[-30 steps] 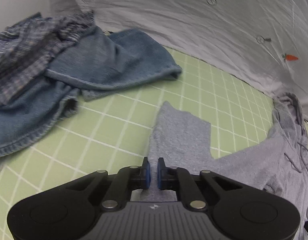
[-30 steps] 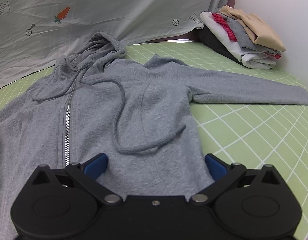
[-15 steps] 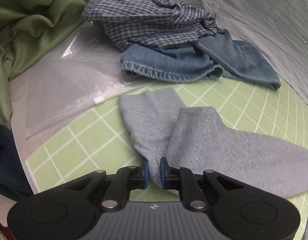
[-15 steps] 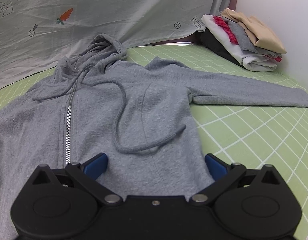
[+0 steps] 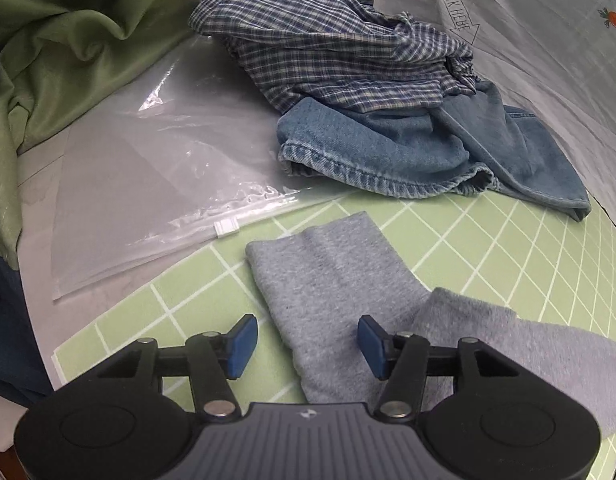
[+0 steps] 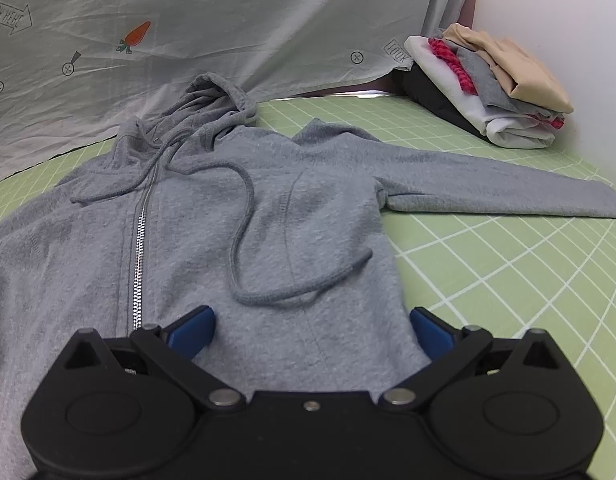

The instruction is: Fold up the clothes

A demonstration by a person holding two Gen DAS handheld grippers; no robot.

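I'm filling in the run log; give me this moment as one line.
step: sleeve laid out | left gripper: jaws just opening over grey sleeve, released | right gripper: open above hoodie

A green grid mat (image 6: 508, 264) covers the worktop (image 5: 39, 216). On it lie a grey zip hoodie (image 6: 211, 232) spread flat, a heap of jeans (image 5: 408, 152) topped by a plaid shirt (image 5: 328, 52), a clear zip bag (image 5: 139, 200), and a stack of folded clothes (image 6: 488, 92) in the far corner.
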